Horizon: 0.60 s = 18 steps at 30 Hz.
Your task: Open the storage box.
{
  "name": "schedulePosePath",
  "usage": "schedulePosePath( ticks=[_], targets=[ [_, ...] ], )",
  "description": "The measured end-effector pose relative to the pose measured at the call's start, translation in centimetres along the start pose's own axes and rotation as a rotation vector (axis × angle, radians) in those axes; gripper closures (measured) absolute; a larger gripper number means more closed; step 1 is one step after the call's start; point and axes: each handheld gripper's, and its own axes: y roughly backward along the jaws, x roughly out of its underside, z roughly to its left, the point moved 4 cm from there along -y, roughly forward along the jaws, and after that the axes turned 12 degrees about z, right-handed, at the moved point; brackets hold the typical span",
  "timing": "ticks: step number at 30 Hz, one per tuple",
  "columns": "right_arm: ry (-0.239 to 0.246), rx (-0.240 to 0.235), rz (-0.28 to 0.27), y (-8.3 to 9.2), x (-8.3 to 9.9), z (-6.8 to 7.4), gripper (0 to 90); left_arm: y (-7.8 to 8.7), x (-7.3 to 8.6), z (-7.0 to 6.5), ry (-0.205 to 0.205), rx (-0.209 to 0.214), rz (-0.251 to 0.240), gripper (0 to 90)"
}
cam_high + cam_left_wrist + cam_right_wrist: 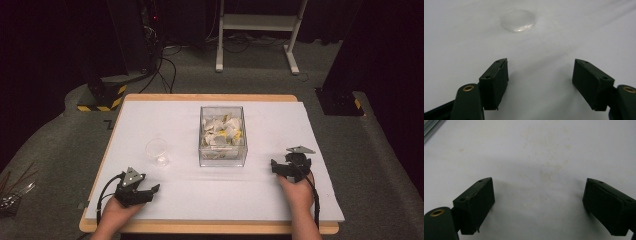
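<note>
A: Where is the cup (156,151)?
B: On the table (280,200), ahead of the left hand-held gripper (145,191), the nearer; box (223,136) beyond.
A: Jaws?
B: Both wide, empty; right hand-held gripper (280,167) likewise.

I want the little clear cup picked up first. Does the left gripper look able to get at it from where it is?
Probably yes. The left gripper is open, and the clear cup stands alone just ahead of it on bare white table; the clear box sits off to the side.

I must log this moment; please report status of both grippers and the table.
Left gripper open, empty. Right gripper open, empty. Small clear plastic cup beside clear box of paper scraps, both untouched. Nothing in the way.
</note>
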Motion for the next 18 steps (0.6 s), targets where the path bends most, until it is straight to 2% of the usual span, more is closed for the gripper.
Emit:
schedulePosePath(
  ticks=[7,9,13,15,18],
  targets=[
    [0.001,0.000,0.000,0.0,0.0,0.0,10.4,0.0,0.0,0.0,-0.001,0.006,0.000,29.1],
    [0.025,0.022,-0.003,0.2,0.0,0.0,10.4,0.0,0.0,0.0,-0.002,0.005,0.001,29.1],
    [0.022,0.058,-0.001,0.5,0.0,-0.2,11.8,0.0,0.0,0.0,-0.002,0.003,0.002,29.0],
    [0.023,0.039,0.000,0.9,0.1,-0.3,11.8,0.0,0.0,0.0,-0.002,0.002,0.001,29.0],
    [0.028,0.030,-0.028,1.5,0.1,-0.2,12.0,0.0,0.0,0.1,-0.003,0.005,0.001,29.0]
  ],
)
